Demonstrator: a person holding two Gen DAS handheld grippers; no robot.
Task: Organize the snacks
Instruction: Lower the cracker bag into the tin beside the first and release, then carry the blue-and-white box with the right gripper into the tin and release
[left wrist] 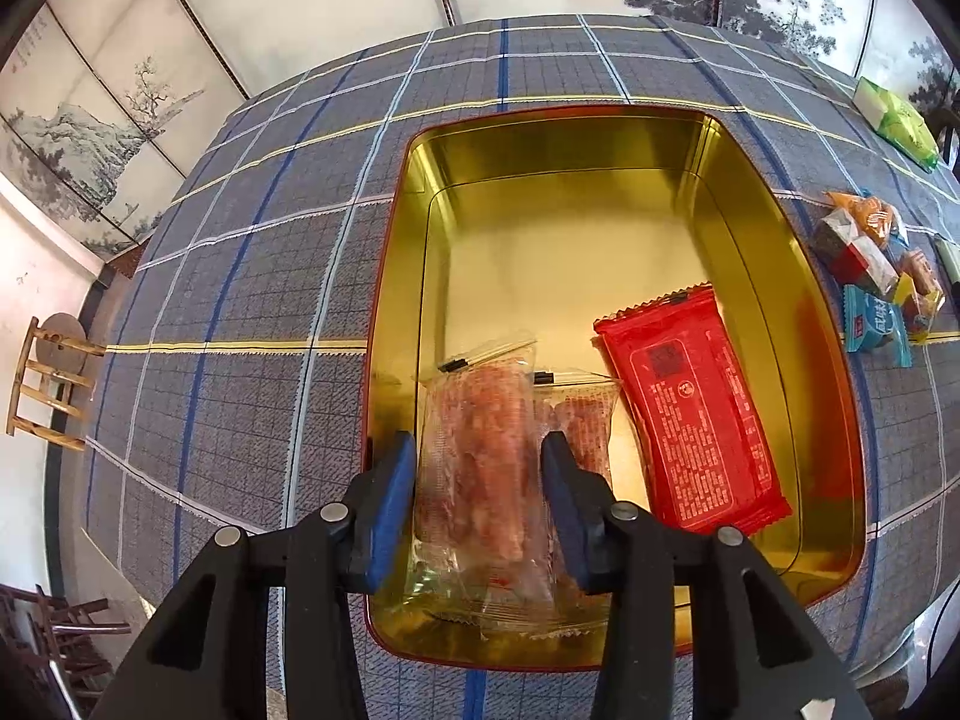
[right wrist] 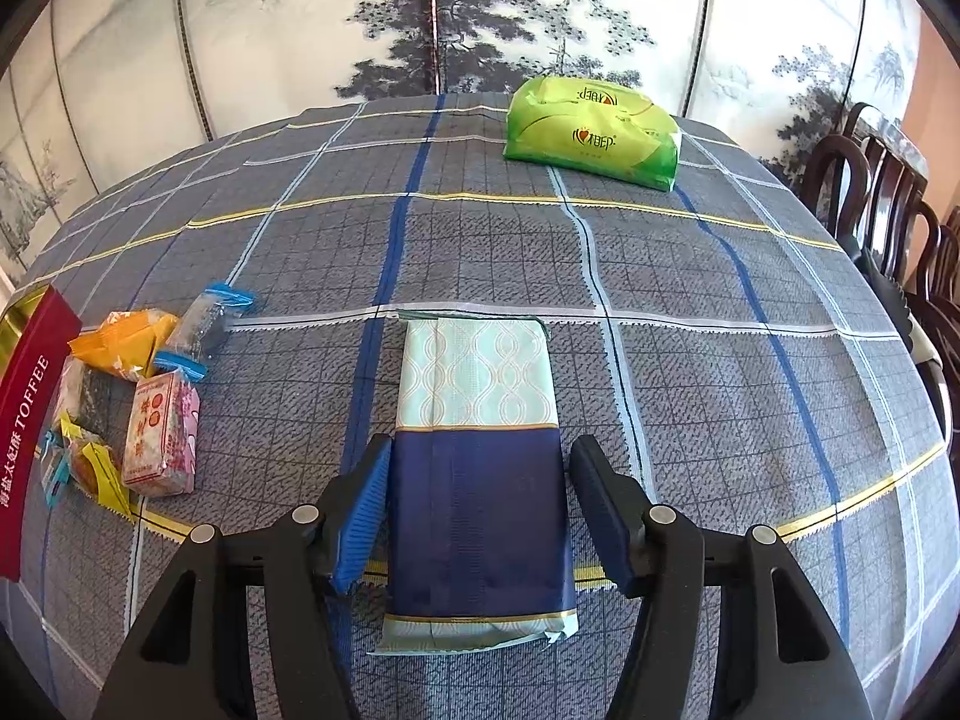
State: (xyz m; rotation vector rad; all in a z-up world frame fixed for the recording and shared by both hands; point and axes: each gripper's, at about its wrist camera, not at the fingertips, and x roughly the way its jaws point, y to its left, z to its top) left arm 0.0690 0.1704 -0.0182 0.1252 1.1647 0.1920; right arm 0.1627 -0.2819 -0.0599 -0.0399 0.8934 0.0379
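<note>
The left tool (left wrist: 480,498) is standing spread around a clear meat-snack packet (left wrist: 474,468) in the gold rectangular tin (left wrist: 774,276), while the right tool (right wrist: 480,510) is straddling, unclamped, a navy-and-mint foil packet (right wrist: 477,480) on the counter (right wrist: 690,360).

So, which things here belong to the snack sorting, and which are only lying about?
For the job:
gold tin
red packet
clear packets
blue-and-white packet
loose snacks

Lying about:
green tissue pack
chairs
</note>
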